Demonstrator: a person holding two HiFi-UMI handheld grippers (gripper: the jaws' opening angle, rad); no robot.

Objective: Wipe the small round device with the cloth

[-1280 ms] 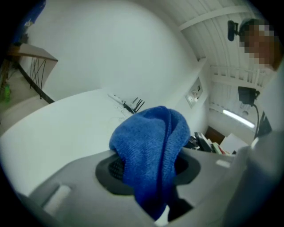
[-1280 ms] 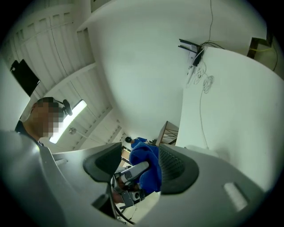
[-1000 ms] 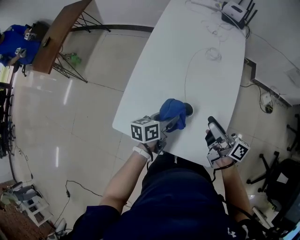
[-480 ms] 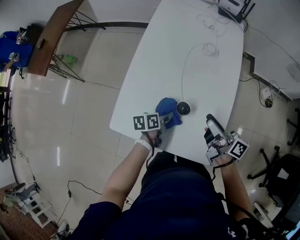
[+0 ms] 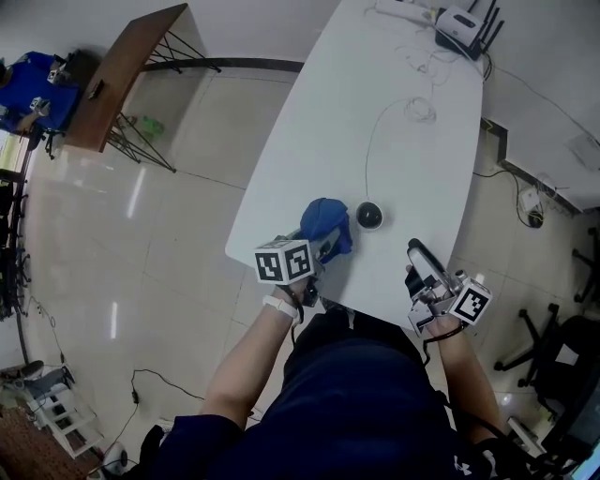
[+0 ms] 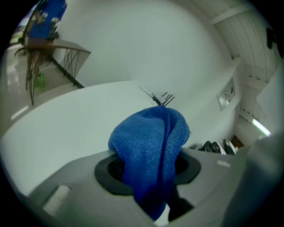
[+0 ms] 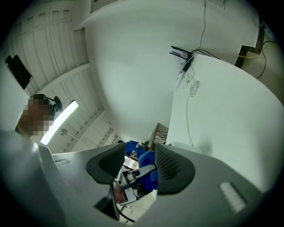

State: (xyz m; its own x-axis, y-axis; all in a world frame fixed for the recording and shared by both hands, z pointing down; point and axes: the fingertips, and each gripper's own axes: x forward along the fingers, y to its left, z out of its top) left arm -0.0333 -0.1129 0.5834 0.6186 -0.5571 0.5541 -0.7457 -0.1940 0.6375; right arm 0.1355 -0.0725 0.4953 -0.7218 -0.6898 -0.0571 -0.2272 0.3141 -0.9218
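Note:
My left gripper (image 5: 319,249) is shut on a bunched blue cloth (image 5: 324,225), which bulges out between its jaws in the left gripper view (image 6: 150,144). It hovers over the near end of the white table (image 5: 375,84). The small round black device (image 5: 369,216) sits uncovered just right of the cloth, with a thin white cable (image 5: 372,141) leading away from it. My right gripper (image 5: 422,262) hangs at the table's near right edge, pointing left. Its jaws are closing with nothing between them; the cloth (image 7: 148,166) shows far behind the gap.
A router (image 5: 461,24) with antennas and loose white cables lie at the table's far end. A wooden side table (image 5: 122,70) stands on the tiled floor to the left. Chair bases (image 5: 539,347) and floor cables are to the right.
The left gripper has drawn the cloth leftward off the device, which now shows fully. The right gripper has hardly moved.

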